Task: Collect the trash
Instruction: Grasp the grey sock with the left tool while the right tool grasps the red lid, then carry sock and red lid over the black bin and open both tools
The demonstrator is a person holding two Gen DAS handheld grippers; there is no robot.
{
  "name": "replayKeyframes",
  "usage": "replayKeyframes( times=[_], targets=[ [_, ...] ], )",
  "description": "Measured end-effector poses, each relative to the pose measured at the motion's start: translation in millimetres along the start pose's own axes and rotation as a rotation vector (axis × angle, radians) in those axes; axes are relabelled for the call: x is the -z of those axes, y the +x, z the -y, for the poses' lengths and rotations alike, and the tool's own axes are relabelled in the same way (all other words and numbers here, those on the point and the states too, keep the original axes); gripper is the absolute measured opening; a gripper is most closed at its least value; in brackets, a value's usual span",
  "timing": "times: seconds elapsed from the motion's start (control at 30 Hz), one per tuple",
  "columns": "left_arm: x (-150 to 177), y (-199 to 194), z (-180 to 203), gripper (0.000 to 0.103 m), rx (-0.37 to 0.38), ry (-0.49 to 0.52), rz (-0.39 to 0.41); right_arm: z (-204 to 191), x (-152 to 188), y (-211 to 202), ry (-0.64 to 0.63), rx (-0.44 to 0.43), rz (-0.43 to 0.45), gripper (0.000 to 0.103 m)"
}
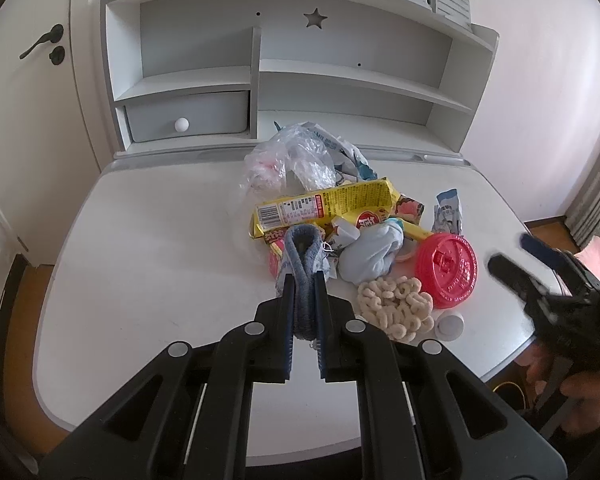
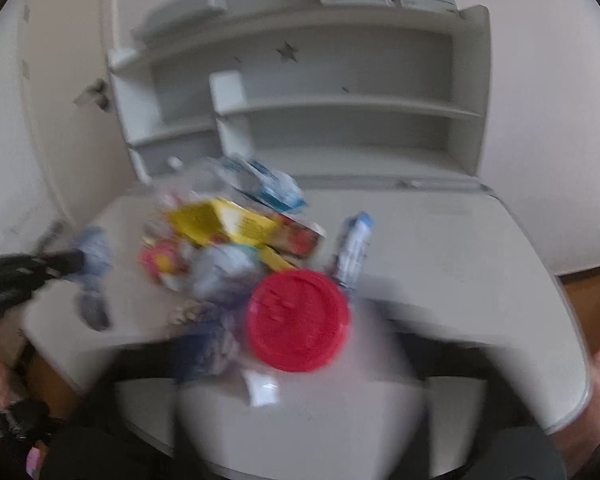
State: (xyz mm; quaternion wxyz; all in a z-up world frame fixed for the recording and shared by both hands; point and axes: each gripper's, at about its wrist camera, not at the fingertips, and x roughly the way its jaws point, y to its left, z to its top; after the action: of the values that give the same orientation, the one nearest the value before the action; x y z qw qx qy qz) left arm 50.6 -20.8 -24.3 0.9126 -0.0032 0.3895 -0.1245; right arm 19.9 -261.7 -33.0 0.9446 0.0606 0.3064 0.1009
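Note:
A heap of trash lies on the white desk point(image 1: 140, 264): a yellow snack wrapper point(image 1: 324, 208), a clear plastic bag point(image 1: 288, 160), a crumpled pale wad point(image 1: 370, 254), a red plastic lid point(image 1: 446, 270), ring-shaped snacks point(image 1: 394, 306) and a small white cap point(image 1: 449, 325). My left gripper point(image 1: 304, 280) is shut on a grey-blue fabric loop point(image 1: 302, 264) at the heap's near edge. My right gripper point(image 1: 512, 254) is at the right edge of the left wrist view, jaws apart. The right wrist view is blurred; the red lid point(image 2: 298, 320) sits centre.
A white shelf unit point(image 1: 292, 76) with a small drawer point(image 1: 188, 120) stands at the desk's back. A door with a black handle point(image 1: 40, 46) is on the left. A blue-white packet point(image 1: 448, 212) lies right of the heap. Wooden floor shows beside the desk.

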Motion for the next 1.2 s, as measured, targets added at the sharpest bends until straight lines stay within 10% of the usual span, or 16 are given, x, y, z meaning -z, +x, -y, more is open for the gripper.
replayKeyframes(
  times=[0.53,0.77,1.2],
  targets=[
    [1,4,-5,0.008,-0.003,-0.012,-0.014,-12,0,85,0.047,0.155,-0.243,0.096],
    [0,4,-9,0.008,-0.003,-0.021,-0.013,-10,2,95,0.036,0.199,-0.271,0.077],
    [-18,-1,76,0.008,0.120,0.080,0.014,71,-15,-47,0.111,0.257,-0.105,0.076]
  ],
)
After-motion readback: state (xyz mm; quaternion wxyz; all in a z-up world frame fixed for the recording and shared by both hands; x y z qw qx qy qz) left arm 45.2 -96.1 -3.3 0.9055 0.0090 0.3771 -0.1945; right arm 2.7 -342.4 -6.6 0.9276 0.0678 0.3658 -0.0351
